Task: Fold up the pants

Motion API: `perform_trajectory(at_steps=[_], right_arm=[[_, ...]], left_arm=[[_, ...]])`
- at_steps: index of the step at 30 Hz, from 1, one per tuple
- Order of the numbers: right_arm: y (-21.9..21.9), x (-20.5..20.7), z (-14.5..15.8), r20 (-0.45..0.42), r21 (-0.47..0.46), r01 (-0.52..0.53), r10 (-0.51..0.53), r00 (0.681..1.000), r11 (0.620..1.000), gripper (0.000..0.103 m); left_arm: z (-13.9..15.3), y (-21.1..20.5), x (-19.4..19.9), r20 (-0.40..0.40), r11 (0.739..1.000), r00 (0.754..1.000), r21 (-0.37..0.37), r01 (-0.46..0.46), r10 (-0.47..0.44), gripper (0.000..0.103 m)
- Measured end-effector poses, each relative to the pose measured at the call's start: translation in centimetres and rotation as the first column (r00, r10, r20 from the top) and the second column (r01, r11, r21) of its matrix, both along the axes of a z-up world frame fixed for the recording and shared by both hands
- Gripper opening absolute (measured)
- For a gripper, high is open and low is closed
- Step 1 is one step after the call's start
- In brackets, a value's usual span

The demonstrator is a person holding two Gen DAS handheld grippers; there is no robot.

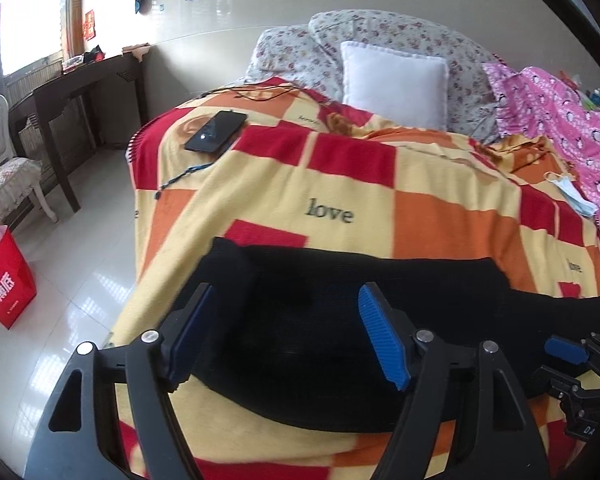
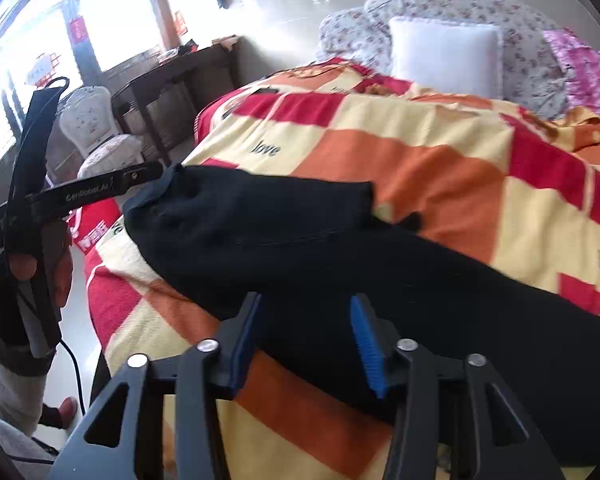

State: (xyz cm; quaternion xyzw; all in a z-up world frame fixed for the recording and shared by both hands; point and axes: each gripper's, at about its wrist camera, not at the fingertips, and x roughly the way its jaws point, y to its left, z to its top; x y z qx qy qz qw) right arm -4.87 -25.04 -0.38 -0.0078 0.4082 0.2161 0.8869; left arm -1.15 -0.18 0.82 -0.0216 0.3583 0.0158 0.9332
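Two grippers, left gripper [image 1: 286, 334] and right gripper [image 2: 304, 344], hover released over the black pants [image 1: 340, 312], which lie flat across the blanket [image 1: 340, 184] on the bed, probably spaced for grasping an edge together.

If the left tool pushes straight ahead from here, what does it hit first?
Most likely the black pants: the left tool stands open with the fabric directly between and ahead of its fingers. Beyond lies the checked blanket. Depth is unclear; it may already touch.
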Motion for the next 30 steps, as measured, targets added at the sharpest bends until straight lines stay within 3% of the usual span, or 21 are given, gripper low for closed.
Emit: perform_trajectory(at_steps=[14,19,30], right_arm=[[-7.3,-1.2,-0.5,-0.022,0.0,0.204,-0.204,0.979,0.979,0.05],[-6.8,-1.1,0.8,0.015,-0.035,0.216,-0.216,0.976,0.976,0.061],[-6.0,0.2,1.5,0.033,-0.097,0.235,-0.233,0.972,0.967,0.061]], left_arm=[[-0.7,-7.5,0.0,-0.007,0.991,0.991,-0.018,0.135,-0.135,0.074],[-0.8,-8.2,0.4,-0.004,0.985,0.986,-0.053,0.164,-0.164,0.074],[-1.2,-10.0,0.5,-0.016,0.975,0.977,-0.074,0.21,-0.212,0.075]])
